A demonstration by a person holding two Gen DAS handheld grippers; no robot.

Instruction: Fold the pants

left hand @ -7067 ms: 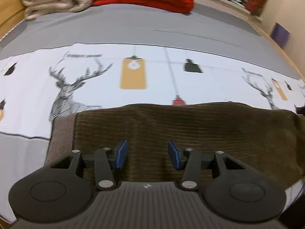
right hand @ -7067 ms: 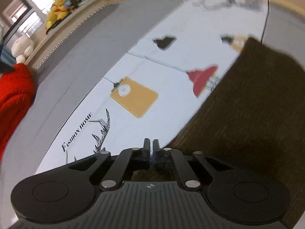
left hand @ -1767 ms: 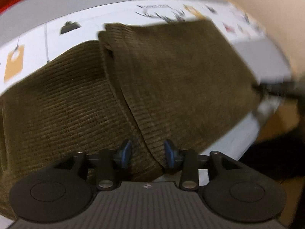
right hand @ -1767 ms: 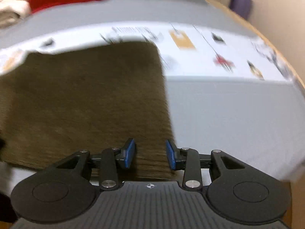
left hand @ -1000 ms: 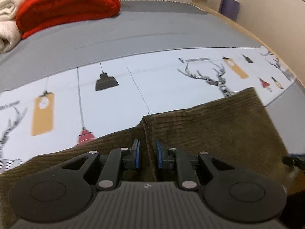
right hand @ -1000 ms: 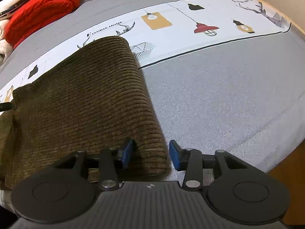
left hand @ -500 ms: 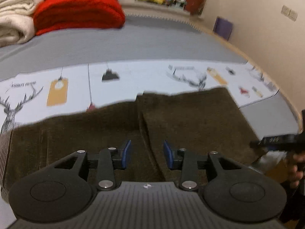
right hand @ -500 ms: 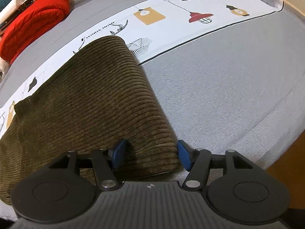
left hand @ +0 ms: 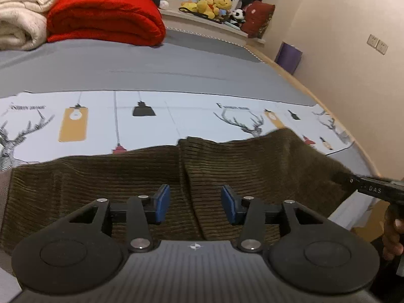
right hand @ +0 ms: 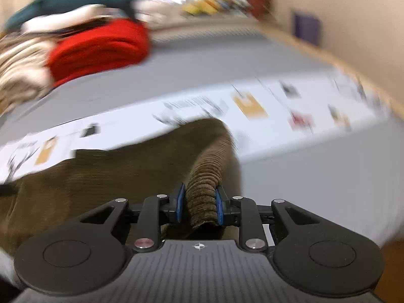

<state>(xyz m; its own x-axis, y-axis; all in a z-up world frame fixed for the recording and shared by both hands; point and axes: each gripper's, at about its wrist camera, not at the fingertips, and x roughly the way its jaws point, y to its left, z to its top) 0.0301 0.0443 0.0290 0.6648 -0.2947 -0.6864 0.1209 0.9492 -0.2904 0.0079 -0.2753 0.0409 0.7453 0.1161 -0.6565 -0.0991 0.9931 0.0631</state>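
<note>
Spreading wider than half a second ago, the left gripper (left hand: 193, 203) hovers with its blue pads apart over the near edge of the dark olive corduroy pants (left hand: 101, 179), holding nothing. In this left wrist view the pants lie across the grey bed cover with the deer-and-lamp printed band (left hand: 176, 111), one end already doubled over so its edge runs up the middle between the pads. The folded red blanket (left hand: 106, 17) sits well beyond, at the far side of the bed.

Turning to the right wrist view, which is blurred by motion, the right gripper (right hand: 199, 205) has gone from straddling the folded end with jaws wide to clamping a bunched ridge of corduroy. That ridge seems to be raised off the cover, so a second fold is probably starting.
</note>
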